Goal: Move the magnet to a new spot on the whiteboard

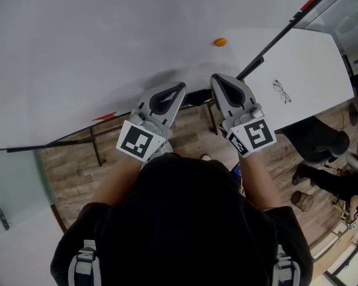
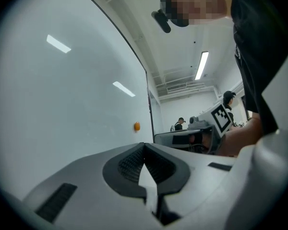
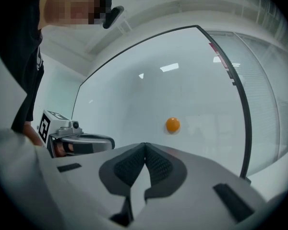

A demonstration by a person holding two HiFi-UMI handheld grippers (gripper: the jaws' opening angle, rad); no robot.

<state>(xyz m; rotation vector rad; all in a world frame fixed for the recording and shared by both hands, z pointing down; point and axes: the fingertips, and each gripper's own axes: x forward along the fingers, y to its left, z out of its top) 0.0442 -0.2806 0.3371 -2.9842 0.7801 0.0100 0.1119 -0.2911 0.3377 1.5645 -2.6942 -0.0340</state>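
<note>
A small round orange magnet (image 1: 220, 42) sticks to the white whiteboard (image 1: 95, 46) near its right black frame. It also shows as an orange dot, the magnet (image 3: 173, 124), just above my right gripper's tips, and far off as the magnet (image 2: 137, 126) in the left gripper view. My right gripper (image 1: 216, 78) is shut with nothing in it, a little below the magnet and apart from it. My left gripper (image 1: 181, 87) is shut and empty too, beside the right one and close to the board.
The board's black frame edge (image 1: 286, 25) runs diagonally at the right. A white table (image 1: 310, 70) with a pair of glasses (image 1: 282, 91) lies beyond it. A dark chair (image 1: 322, 145) and a seated person's legs (image 1: 322, 177) are at the far right on the wood floor.
</note>
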